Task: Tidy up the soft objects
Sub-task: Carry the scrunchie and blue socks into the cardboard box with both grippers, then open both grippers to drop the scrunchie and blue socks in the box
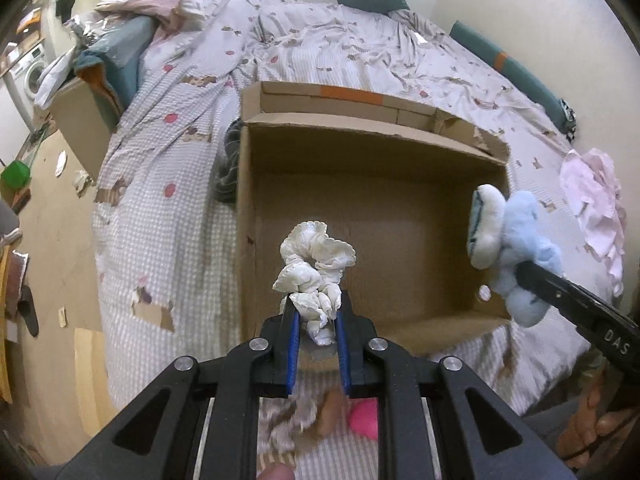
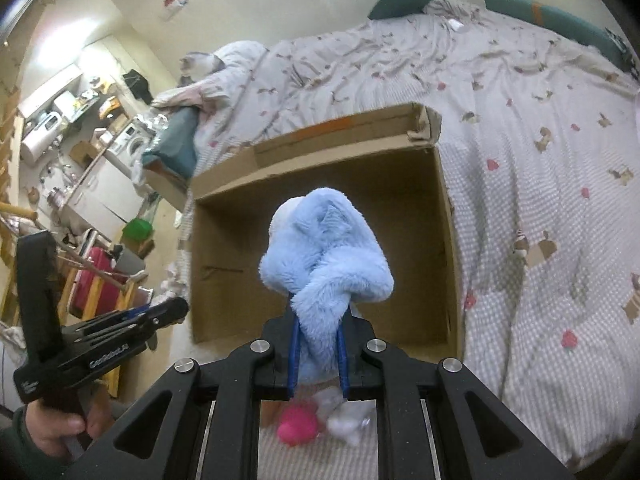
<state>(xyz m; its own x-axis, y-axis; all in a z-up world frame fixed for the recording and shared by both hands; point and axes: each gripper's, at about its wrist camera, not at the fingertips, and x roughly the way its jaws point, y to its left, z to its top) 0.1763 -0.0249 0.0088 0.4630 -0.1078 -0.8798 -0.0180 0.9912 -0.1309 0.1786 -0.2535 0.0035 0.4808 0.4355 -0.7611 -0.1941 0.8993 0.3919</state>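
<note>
White scrunchie (image 1: 316, 276) pinched between left fingers (image 1: 294, 340).

Cardboard box (image 1: 368, 240) open-topped, interior bare; upright walls, raised rear flap (image 1: 340, 100) hem entry; bed (image 1: 160, 220) around box open.

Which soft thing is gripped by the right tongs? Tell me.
The fluffy blue plush toy, clamped in the right tongs above the cardboard box. The left tongs hold the white scrunchie.

Fluffy plush toy (image 2: 326, 248), crinkled cloth scrunchie (image 1: 314, 264), matt cardboard box (image 1: 360, 152).
</note>
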